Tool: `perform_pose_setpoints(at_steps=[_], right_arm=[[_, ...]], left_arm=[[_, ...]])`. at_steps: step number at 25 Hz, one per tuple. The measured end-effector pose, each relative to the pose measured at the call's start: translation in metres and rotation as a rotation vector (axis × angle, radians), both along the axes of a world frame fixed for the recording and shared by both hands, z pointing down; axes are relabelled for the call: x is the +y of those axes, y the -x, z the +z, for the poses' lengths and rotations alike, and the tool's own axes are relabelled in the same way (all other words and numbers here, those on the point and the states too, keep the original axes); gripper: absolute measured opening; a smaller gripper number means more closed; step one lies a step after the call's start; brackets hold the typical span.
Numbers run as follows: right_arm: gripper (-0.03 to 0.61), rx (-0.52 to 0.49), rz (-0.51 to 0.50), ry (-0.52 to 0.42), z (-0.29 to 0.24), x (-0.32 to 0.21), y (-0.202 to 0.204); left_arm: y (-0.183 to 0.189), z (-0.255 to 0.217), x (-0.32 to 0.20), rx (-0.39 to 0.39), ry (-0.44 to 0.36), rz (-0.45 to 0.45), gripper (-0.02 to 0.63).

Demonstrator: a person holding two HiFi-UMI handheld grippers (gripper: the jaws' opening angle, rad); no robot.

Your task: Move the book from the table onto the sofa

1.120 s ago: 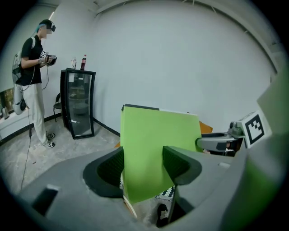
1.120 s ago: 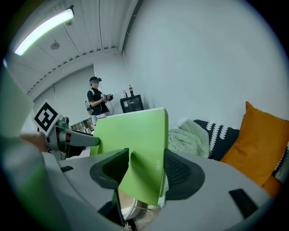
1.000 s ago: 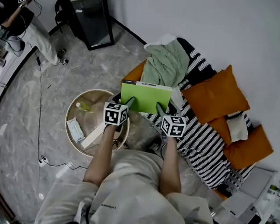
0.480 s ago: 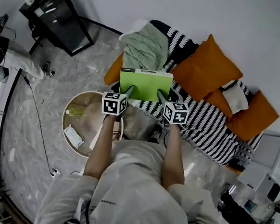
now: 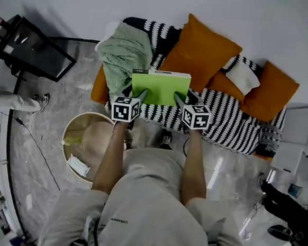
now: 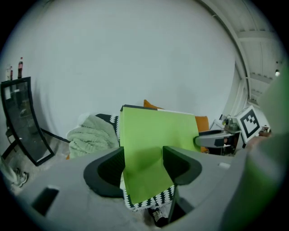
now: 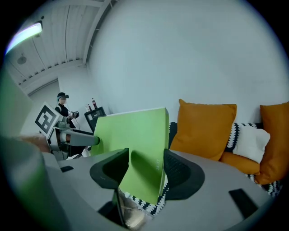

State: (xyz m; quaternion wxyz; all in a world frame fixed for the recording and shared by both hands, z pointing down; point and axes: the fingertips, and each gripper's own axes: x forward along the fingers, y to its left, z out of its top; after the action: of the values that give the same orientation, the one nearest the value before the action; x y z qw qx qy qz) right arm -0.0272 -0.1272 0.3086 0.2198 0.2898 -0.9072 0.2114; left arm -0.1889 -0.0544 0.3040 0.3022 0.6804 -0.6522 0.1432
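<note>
I hold the green book [image 5: 161,87] up with both tools: my left gripper [image 5: 138,97] is clamped on its near left corner and my right gripper [image 5: 180,99] on its near right corner. The book is over the striped sofa [image 5: 233,128], before the orange cushion [image 5: 202,49] and beside the green blanket [image 5: 125,51], apart from the round table [image 5: 68,134].

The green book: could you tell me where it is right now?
In the head view's centre, the green book is held by the left gripper and right gripper over the striped throw, between the green blanket and an orange cushion.
</note>
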Motion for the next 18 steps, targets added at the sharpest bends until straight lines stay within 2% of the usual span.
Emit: perform_pose_setpoints(at_steps=[5,9,18], right_arm=[[0.239,0.015,0.041,0.017,0.007,-0.031,-0.053],[0.239,0.002,0.054,0.021,0.004,-0.055,-0.078],[0.238,0.006,0.045,0.047,0.019,-0.081,-0.104]], left_arm=[[-0.048,0.007,-0.041,0.006,0.004,0.072,0.268],[-0.074,0.006,-0.066,-0.005,0.007,0.104,0.268],[-0.095,0.012,-0.103,-0.016,0.016,0.065,0.267]])
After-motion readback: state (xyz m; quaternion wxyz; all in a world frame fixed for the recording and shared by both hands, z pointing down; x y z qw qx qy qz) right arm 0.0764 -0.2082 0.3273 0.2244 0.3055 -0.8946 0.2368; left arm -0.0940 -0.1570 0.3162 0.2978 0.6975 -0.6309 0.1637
